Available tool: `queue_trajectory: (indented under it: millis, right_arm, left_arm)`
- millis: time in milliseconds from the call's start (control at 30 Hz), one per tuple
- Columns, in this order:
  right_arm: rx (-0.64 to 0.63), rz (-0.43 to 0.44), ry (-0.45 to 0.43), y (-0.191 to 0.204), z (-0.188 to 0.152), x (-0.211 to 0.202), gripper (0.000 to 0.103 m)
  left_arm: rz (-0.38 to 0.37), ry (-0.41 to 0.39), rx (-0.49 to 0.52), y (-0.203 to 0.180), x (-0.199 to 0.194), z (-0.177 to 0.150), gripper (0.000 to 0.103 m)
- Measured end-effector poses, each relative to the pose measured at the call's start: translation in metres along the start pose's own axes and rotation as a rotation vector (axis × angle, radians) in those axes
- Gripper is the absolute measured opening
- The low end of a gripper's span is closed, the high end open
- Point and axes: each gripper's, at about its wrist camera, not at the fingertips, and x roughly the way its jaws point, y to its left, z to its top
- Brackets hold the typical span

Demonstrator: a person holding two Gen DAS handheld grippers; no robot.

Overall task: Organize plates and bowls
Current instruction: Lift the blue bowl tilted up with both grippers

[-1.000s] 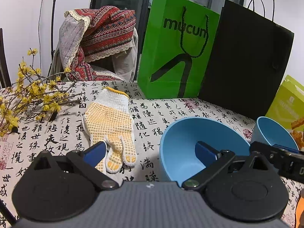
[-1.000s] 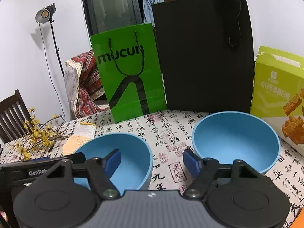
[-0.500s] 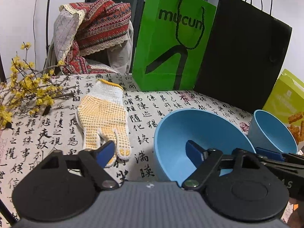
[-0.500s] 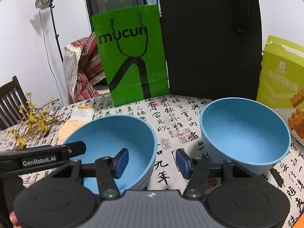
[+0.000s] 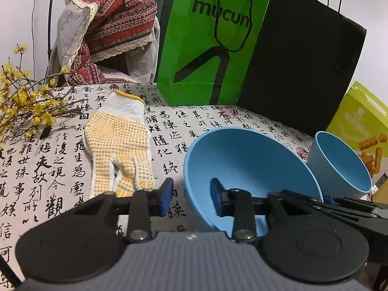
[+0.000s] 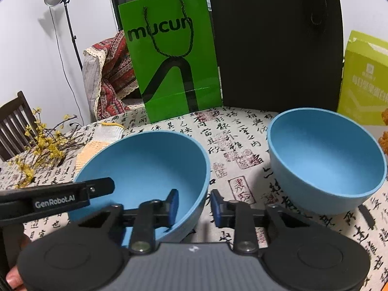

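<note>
Two blue bowls stand on a calligraphy-print tablecloth. My left gripper (image 5: pixel 191 195) straddles the left rim of the nearer bowl (image 5: pixel 247 162), one finger outside and one inside. Its jaws are closing, and small gaps to the wall still show. My right gripper (image 6: pixel 194 205) straddles the right rim of the same bowl (image 6: pixel 145 165). Its left finger is inside and its right finger outside, and its jaws are also closing without pressing. The second bowl (image 6: pixel 325 155) sits apart on the right, also visible as the second bowl (image 5: pixel 339 162). The left gripper's arm (image 6: pixel 55 198) reaches over the bowl's far side.
A white and yellow dotted glove (image 5: pixel 118 140) lies left of the bowl, beside yellow flower twigs (image 5: pixel 26 106). A green paper bag (image 5: pixel 208 46), a black bag (image 5: pixel 303 68) and a yellow-green box (image 6: pixel 363 80) stand behind. Beyond the table are a cloth-draped chair (image 5: pixel 109 36) and a lamp stand (image 6: pixel 70 31).
Both grippers' jaws have narrowed around opposite rims of the nearer bowl. The right gripper has sunk a little closer to it. The bowls have not moved.
</note>
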Motion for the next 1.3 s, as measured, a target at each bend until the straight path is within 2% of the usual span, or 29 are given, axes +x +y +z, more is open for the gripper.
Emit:
queue_trajectory:
  millis: [200,300,867,1300]
  right_arm:
    - [0.013,-0.003,0.000,0.000,-0.001,0.001,0.021]
    - [0.022,-0.006,0.001,0.000,-0.002,0.001,0.020]
    - [0.035,-0.017,-0.001,0.000,-0.002,0.002,0.017]
    - [0.043,-0.006,-0.051,0.001,0.003,-0.016,0.016]
  left_arm:
    - [-0.006,0.000,-0.010,0.002,0.000,0.000,0.017]
    - [0.002,-0.004,-0.001,0.001,0.000,-0.001,0.014]
    - [0.020,-0.031,0.013,-0.003,-0.005,-0.001,0.013]
    - [0.033,-0.087,0.069,-0.014,-0.025,0.004,0.013]
